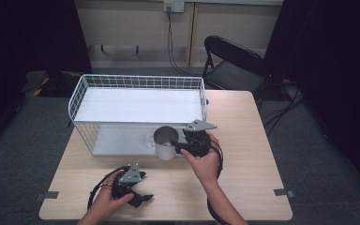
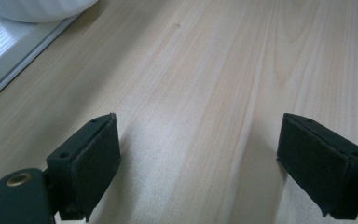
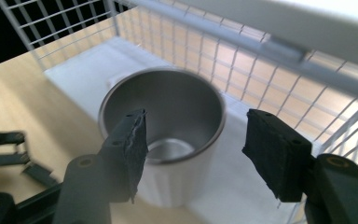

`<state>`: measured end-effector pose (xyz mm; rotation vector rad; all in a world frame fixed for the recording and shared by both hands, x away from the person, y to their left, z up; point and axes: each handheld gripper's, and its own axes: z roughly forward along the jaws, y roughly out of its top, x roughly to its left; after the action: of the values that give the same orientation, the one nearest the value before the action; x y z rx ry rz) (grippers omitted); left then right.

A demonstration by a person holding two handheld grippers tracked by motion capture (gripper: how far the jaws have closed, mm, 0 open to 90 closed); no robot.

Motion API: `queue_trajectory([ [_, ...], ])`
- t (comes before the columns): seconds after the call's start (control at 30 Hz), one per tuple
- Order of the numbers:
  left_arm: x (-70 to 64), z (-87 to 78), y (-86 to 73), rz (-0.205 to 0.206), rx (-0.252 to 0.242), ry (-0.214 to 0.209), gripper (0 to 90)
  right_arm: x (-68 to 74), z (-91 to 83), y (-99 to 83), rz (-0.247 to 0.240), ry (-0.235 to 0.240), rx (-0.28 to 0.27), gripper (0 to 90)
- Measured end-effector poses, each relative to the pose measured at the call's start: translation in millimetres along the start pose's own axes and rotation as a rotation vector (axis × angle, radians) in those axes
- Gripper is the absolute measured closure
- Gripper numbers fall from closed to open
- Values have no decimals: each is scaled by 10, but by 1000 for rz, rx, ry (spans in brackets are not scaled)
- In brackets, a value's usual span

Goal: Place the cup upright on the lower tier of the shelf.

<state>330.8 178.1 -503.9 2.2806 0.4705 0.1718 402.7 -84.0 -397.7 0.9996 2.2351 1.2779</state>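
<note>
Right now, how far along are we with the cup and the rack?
Done: the metal cup stands upright at the front of the wire rack's lower shelf. In hand: the right gripper is at the cup with its fingers open, one finger in front of the rim, gripping nothing. The left gripper is open over bare table. Left: I can't tell whether the cup is being placed or fetched.
</note>
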Motion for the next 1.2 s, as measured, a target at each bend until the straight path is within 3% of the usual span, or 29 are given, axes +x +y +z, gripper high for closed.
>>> queue_trajectory([
  [0.03,0,0,0,0,0,0,125,0,0,0,0,0,0,381],
  [0.1,0,0,0,0,0,0,125,-17,-10,-42,46,51,30,351],
  [0.23,0,0,0,0,0,0,125,30,-29,-105,27,52,21,324],
  [0.67,0,0,0,0,0,0,125,130,58,-248,13,11,55,295],
  [1.2,0,1,0,1,0,-1,122,213,353,-357,44,-13,93,250],
])
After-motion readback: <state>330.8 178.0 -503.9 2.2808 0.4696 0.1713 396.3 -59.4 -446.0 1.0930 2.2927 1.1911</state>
